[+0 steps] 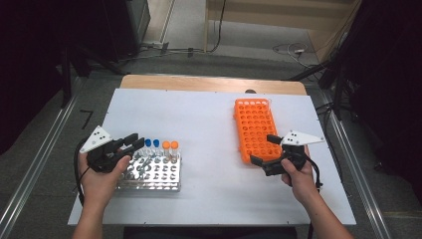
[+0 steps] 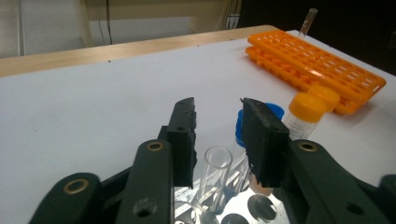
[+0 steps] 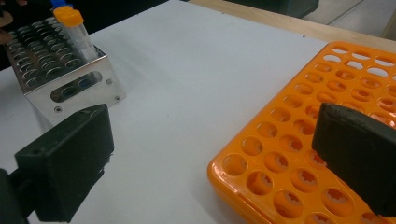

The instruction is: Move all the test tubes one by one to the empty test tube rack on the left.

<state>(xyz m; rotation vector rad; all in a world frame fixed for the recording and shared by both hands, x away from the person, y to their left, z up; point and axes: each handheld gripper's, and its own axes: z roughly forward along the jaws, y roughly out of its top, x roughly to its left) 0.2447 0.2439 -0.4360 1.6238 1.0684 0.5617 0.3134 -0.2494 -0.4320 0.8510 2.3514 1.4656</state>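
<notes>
Clear tube (image 2: 215, 173) stands free between left gripper (image 2: 217, 122) fingers

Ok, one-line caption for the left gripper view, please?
Left gripper open above a clear tube in the metal rack, orange rack beyond.

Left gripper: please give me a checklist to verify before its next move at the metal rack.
1. Left gripper open, nothing pinched: ok; a gap shows between the pads.
2. Clear tube upright in the metal rack: ok, seen in the left gripper view just beyond the jaws.
3. Capped tubes upright at the rack's far row: ok, two blue and two orange.
4. Right pad clear of the blue cap: cannot tell; it overlaps it in view.
5. Orange rack flat with free holes: ok.
6. Right gripper open and empty: ok, at the orange rack's near corner.
</notes>
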